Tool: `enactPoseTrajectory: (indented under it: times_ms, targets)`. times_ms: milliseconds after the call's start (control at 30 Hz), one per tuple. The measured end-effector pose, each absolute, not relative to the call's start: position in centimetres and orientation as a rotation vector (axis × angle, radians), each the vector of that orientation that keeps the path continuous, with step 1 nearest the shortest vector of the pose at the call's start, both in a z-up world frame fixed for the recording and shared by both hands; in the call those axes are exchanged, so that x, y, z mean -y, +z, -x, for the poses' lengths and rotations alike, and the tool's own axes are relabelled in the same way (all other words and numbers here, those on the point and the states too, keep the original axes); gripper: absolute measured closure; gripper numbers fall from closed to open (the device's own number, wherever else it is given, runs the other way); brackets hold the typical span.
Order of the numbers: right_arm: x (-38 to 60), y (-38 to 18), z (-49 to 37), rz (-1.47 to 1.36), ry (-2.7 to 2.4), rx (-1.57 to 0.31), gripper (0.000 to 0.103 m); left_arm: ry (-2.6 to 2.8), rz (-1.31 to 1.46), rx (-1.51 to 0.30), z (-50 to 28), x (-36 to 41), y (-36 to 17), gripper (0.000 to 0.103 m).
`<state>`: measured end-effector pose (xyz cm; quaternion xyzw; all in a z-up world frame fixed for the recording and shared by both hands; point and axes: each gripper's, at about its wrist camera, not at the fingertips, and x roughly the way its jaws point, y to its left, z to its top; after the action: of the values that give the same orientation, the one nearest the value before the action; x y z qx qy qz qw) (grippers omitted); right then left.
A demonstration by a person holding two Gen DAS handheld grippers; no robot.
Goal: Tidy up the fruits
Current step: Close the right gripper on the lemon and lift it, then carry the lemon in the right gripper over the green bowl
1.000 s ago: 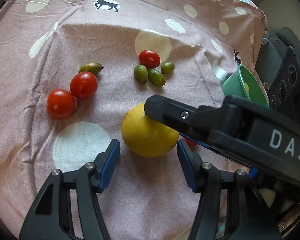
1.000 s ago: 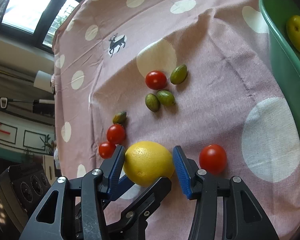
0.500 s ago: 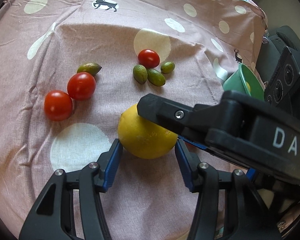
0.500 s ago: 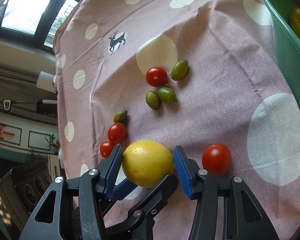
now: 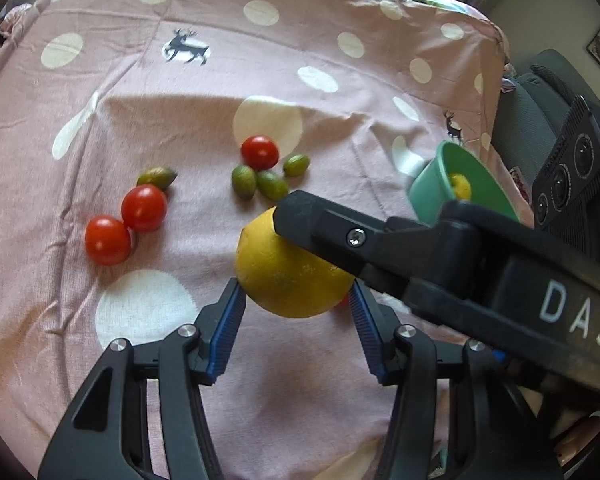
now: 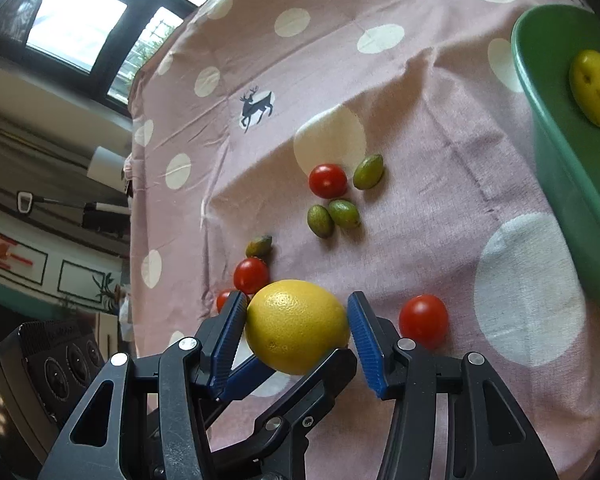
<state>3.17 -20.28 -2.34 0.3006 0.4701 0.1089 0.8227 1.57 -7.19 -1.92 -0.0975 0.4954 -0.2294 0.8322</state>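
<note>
I am holding my left tool [image 5: 296,312] and my right tool [image 6: 296,332] around the same yellow lemon [image 5: 290,266], which is sitting at the lower middle of both views on the pink dotted cloth [image 5: 180,92] that is covering the surface. In the right wrist view the blue pads [image 6: 230,338] of my right tool are pressing on both flanks of the lemon [image 6: 298,326], so that tool is gripping it. In the left wrist view my left tool's jaws are standing spread, the left pad touching or nearly touching the lemon's lower left side and the right pad just beside it; I cannot tell whether it is clamping. One black finger of my right tool is crossing over the lemon from the right of the left view. Two red tomatoes [image 5: 126,224] are lying touching each other at the middle left of that view, with a green olive-like fruit [image 5: 156,176] just above them. Further up, in the centre, another tomato [image 5: 260,152] is lying among three small green fruits [image 5: 258,182]. In the right wrist view one more tomato [image 6: 423,320] is lying just right of my right tool's pad. The green bowl [image 6: 560,168] is standing at the right edge, holding a yellow fruit [image 6: 596,88].
</note>
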Motion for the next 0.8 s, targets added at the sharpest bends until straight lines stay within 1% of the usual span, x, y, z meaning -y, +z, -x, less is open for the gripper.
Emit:
enactPoseTrajectory:
  times_ms: [200, 433, 800]
  targets:
    - [21.7, 0.1, -1.5, -0.621, 0.216, -0.888, 0.049, -0.541, 0.190, -0.956, -0.7, 8.9, 0.1, 0.049]
    - [23.6, 2.5, 0.5, -0.588, 0.170, -0.776, 0.049, -0.610, 0.183, -0.888, 0.1, 11.3, 1.5, 0.049]
    - [28.2, 3.9, 3.0, -0.619, 0.079, -0.670, 0.049, -0.734, 0.126, -0.827, 1.1, 16.3, 2.7, 0.049]
